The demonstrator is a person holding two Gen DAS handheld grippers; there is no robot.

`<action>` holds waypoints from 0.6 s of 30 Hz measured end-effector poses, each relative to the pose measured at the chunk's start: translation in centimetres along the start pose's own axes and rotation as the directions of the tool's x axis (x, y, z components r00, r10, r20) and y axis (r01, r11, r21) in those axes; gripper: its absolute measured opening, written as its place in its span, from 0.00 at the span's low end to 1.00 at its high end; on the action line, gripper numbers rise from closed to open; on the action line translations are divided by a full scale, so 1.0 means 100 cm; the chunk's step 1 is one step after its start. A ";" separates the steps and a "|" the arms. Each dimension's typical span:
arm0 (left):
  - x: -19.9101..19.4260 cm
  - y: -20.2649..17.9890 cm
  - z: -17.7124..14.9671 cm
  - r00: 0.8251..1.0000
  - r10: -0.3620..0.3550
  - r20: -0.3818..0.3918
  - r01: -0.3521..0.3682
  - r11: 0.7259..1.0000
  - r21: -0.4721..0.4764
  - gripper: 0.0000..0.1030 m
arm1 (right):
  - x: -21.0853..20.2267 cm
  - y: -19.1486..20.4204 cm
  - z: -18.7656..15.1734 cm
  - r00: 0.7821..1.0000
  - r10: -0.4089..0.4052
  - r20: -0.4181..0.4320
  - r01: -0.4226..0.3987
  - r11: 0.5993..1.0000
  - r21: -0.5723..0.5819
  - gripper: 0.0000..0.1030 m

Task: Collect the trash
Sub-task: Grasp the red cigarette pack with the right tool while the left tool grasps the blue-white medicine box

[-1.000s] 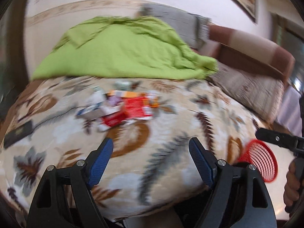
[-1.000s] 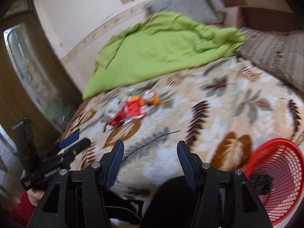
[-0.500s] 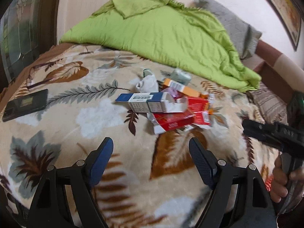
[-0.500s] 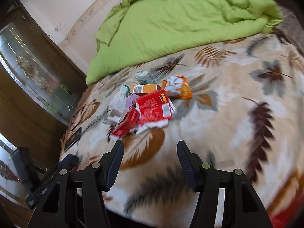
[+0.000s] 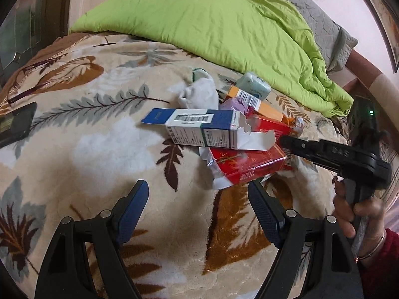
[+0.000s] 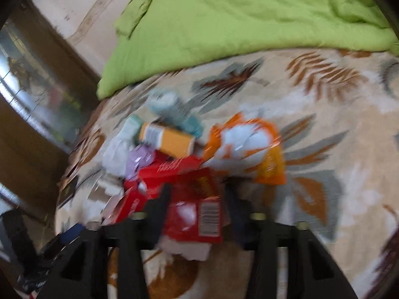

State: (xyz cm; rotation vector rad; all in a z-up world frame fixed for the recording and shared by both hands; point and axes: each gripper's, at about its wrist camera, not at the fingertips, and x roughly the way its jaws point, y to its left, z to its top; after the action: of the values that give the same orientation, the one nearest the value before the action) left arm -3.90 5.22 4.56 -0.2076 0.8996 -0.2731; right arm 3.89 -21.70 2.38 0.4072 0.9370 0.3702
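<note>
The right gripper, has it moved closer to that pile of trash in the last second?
Yes. The right gripper has advanced toward the green blanket, its fingers now flanking the red wrapper.

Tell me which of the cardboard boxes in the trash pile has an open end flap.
The blue-and-white cardboard box lying on its side: its torn white flap hangs open. The orange cardboard box behind it shows no open flap.

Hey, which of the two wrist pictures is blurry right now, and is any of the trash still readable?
Right wrist view: motion-smeared throughout; the red wrapper between the right gripper fingers shows only a fuzzy barcode. Left wrist view: sharp, so the barcode on the blue and white box shows clearly, though fisheye bends the bed's edges; the left gripper is crisp.
</note>
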 end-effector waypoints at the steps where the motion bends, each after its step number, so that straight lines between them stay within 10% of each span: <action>1: 0.001 -0.001 0.000 1.000 0.002 0.000 -0.002 1.000 0.005 0.78 | 0.002 0.004 -0.002 0.999 0.029 -0.012 -0.029 1.000 -0.011 0.18; 13: -0.009 -0.005 0.000 0.999 -0.029 0.037 0.028 0.999 0.021 0.78 | -0.070 0.034 -0.054 0.934 0.352 0.069 -0.354 0.935 0.030 0.05; 18: -0.019 -0.004 0.003 0.996 -0.036 0.080 0.035 0.999 0.014 0.78 | -0.099 0.029 -0.066 0.950 0.264 0.169 -0.272 0.962 0.028 0.04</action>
State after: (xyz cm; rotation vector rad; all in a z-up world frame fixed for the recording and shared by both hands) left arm -4.87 5.46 6.22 -0.2212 0.8153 -0.3017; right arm -7.26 -22.76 7.16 0.6060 0.7317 0.5528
